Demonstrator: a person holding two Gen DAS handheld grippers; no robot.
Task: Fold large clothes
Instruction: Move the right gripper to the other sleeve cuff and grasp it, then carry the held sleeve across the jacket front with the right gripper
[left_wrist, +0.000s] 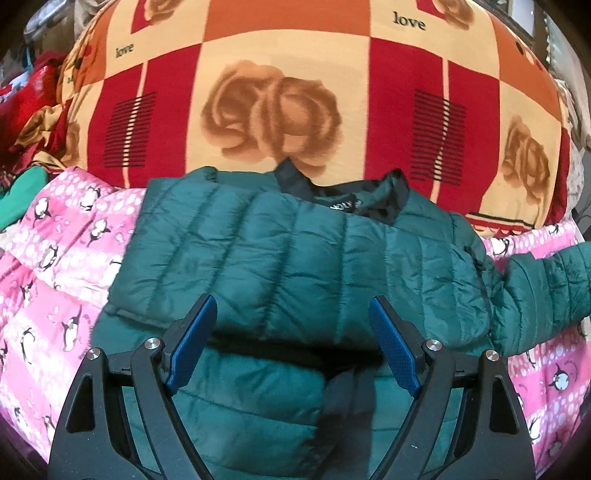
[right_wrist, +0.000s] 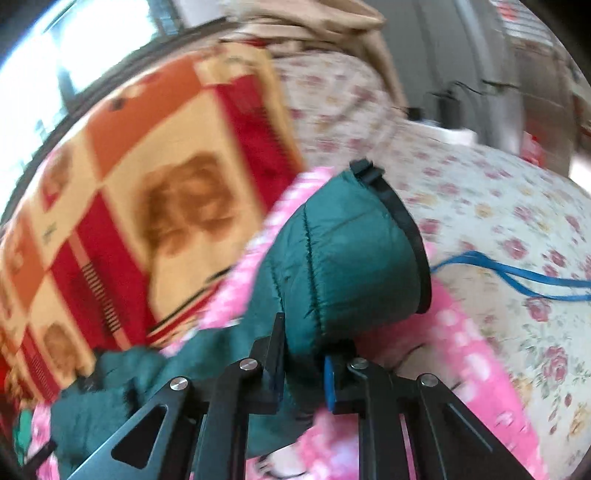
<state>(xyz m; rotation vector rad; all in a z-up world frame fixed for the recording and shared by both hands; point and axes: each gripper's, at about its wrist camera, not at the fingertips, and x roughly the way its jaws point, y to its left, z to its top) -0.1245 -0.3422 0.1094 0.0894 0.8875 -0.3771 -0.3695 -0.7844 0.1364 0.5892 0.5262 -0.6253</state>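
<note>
The green puffer jacket (left_wrist: 295, 258) lies on the pink blanket (left_wrist: 55, 258); the right gripper (right_wrist: 304, 354) pinches its sleeve (right_wrist: 343, 251), likely to fold it inward; the left gripper (left_wrist: 291, 343) hovers wide open, empty, above the body.

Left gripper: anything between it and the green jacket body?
Nothing visible. The left gripper hangs open right over the green puffer jacket, one sleeve already folded across. The right gripper is clamped on the other sleeve.
</note>
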